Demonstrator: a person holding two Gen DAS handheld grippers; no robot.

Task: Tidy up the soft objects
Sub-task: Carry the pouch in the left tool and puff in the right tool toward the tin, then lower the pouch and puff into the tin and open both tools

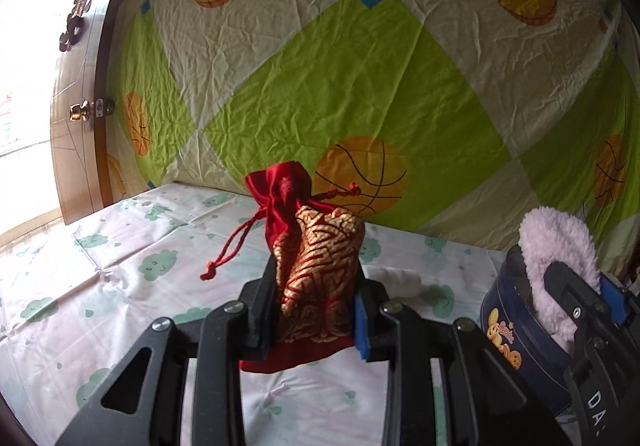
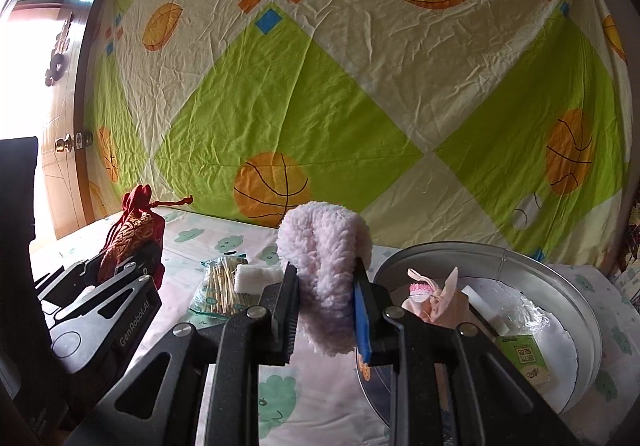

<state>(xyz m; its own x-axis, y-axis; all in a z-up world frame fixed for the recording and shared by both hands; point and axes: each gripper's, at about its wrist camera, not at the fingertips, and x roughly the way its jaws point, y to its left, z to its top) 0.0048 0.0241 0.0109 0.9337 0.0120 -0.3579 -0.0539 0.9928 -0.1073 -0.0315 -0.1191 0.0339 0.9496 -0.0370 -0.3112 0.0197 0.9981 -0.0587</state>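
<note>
The left gripper (image 1: pixel 316 310) is closed on a red and gold drawstring pouch (image 1: pixel 316 266), its two fingers pressing the pouch's lower half from either side. The pouch stands upright between them, its gathered red neck rising toward 12 o'clock and its cord (image 1: pixel 228 250) hanging out toward 9 o'clock, above the surface (image 1: pixel 120 246), which is covered by a white sheet printed with green clouds. In the right wrist view the same pouch (image 2: pixel 132 242) shows at 9 o'clock, held in the left gripper (image 2: pixel 120 274) well apart from the right one.

The right gripper (image 2: pixel 326 310) is closed on a fluffy pale pink cloth (image 2: pixel 324 270), folded over so that its rounded top sticks up past the fingertips toward 12 o'clock. From the left wrist view this cloth (image 1: pixel 556 258) sits at 3 o'clock, gripped by the right gripper (image 1: pixel 580 286) directly over the open top of a dark blue tin (image 1: pixel 516 326) with cartoon pictures on its side.

In the right wrist view, at 3 o'clock from the right gripper, a round metal basin (image 2: pixel 560 270) holds a small pink cloth toy (image 2: pixel 432 298) and a green carton (image 2: pixel 528 358). At 10 o'clock, just beyond the fingers, a packet of cotton swabs (image 2: pixel 220 286) lies on the surface with a small white folded cloth (image 2: pixel 250 276) touching it.
</note>
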